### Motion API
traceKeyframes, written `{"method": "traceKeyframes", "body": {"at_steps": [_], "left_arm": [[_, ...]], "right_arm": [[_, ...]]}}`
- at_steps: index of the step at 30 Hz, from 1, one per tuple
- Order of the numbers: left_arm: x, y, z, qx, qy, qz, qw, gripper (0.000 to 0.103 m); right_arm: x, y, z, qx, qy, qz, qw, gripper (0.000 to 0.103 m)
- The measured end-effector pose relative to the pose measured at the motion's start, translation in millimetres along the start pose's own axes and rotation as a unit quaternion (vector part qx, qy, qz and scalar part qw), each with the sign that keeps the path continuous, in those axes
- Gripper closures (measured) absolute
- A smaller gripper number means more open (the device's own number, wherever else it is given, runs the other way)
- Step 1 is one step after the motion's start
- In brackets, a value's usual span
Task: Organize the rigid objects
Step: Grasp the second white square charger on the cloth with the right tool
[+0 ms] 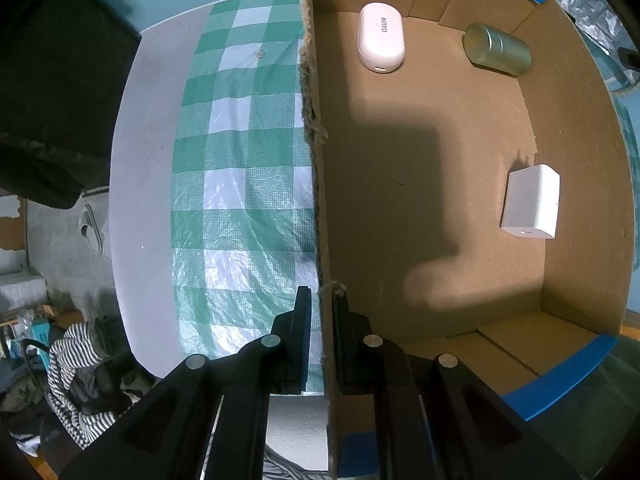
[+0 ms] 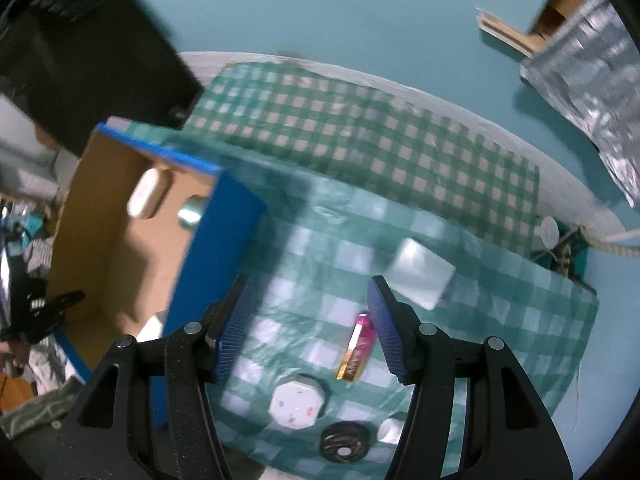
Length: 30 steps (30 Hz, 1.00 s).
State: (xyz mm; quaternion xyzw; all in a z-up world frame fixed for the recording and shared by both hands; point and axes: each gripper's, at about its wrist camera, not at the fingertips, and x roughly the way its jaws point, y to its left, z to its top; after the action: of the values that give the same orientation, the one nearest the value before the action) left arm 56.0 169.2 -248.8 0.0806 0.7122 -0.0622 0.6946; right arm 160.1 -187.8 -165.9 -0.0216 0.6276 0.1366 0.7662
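Observation:
My left gripper (image 1: 321,300) is shut on the near wall of a cardboard box (image 1: 320,184), one finger on each side. Inside the box lie a white oval case (image 1: 380,38), a metallic tin (image 1: 496,50) and a white block (image 1: 530,202). In the right wrist view the box (image 2: 120,240) stands at the left with blue outer sides. My right gripper (image 2: 310,312) is open and empty above the checked cloth. Below it lie a pink and gold bar (image 2: 358,346), a clear square box (image 2: 420,272), a white octagonal lid (image 2: 296,402), a dark round thing (image 2: 344,442) and a small white cylinder (image 2: 390,428).
A green and white checked cloth (image 2: 480,300) covers the table. A black monitor (image 2: 80,60) stands at the far left. A silver foil bag (image 2: 592,80) hangs at the upper right. Striped clothing (image 1: 76,364) lies below the table's left edge.

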Motion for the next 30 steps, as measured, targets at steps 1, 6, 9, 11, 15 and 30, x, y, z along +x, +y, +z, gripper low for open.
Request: {"method": "traceKeyframes", "body": {"at_steps": [1,6,9,11,15,30], "left_arm": [[0,0,0,-0.001,0.000,0.000,1.0000,0.093],[0,1,-1,-0.001,0.001,-0.001,1.0000,0.093],[2,3,-1,-0.002,0.003,-0.001,1.0000,0.093],[2,3,-1,-0.002,0.004,-0.001,1.0000,0.093],[3,4,0,-0.006,0.004,-0.001,1.0000,0.093],[6,8,0,-0.011,0.006,-0.001,0.9999,0.093]], "right_arm": [[3,-8,1,0.008,-0.001,-0.009,1.000,0.043],[22,-51,5,0.055,0.014,-0.032,0.998,0.034],[38,-76,7,0.092,0.027,-0.026,0.995,0.034],[48,-89,8,0.109,0.035,-0.021,0.993,0.034],[70,-106,9,0.146,0.055,-0.019,0.987,0.034],[114,-113,4,0.177,0.083,-0.025,0.980,0.034]]}}
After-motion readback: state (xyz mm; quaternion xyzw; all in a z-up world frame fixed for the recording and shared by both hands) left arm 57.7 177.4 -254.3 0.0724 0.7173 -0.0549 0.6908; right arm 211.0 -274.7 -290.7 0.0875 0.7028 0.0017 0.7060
